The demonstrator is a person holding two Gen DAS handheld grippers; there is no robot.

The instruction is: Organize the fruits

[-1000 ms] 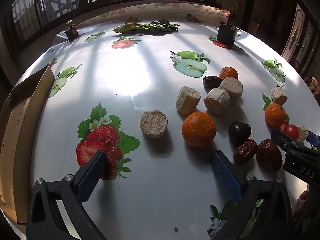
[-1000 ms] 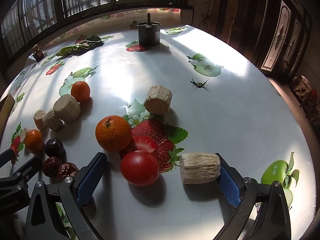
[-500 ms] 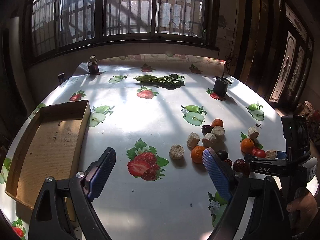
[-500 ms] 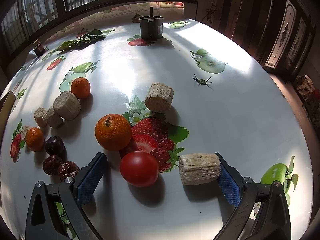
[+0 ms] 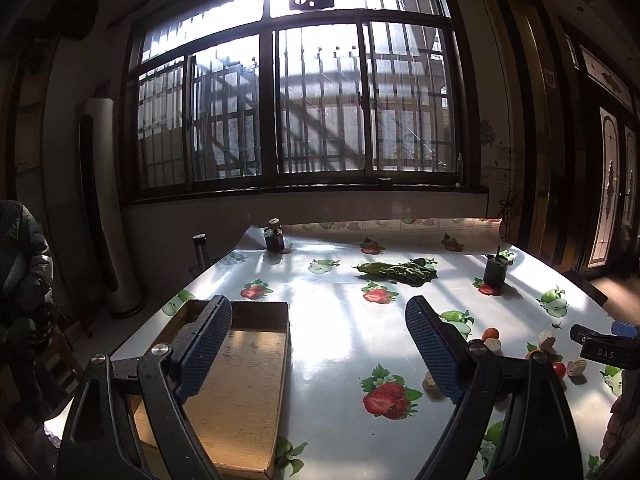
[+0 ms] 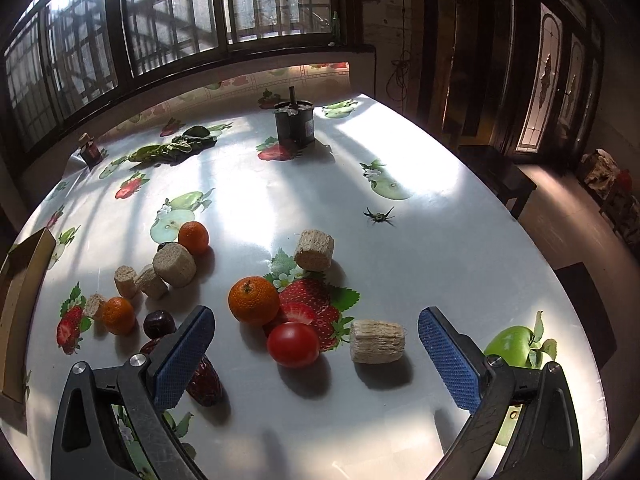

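My right gripper (image 6: pixel 316 344) is open and empty, just above the table, with a red tomato (image 6: pixel 293 344) and a beige cork-like cylinder (image 6: pixel 377 341) between its fingers. An orange (image 6: pixel 253 300) lies just beyond. Two smaller oranges (image 6: pixel 117 314) (image 6: pixel 193 237), a dark plum (image 6: pixel 159 323), red dates (image 6: pixel 204 380) and several beige cylinders (image 6: pixel 174 264) lie to the left. My left gripper (image 5: pixel 320 344) is open and empty, raised high above the table beside a cardboard tray (image 5: pixel 240 384). The fruit pile (image 5: pixel 560 360) sits far right there.
A dark metal can (image 6: pixel 294 126) stands at the back, with green leafy vegetables (image 6: pixel 172 148) and a small jar (image 6: pixel 90 150) to its left. A fruit stem (image 6: pixel 378 215) lies mid-table. The tray's edge (image 6: pixel 24 280) shows at the left. The table edge (image 6: pixel 580 320) runs close on the right.
My left gripper has risen and tilted up, away from the fruit, so the window and tray fill its view. My right gripper has pulled back and up slightly from the tomato and cylinder.
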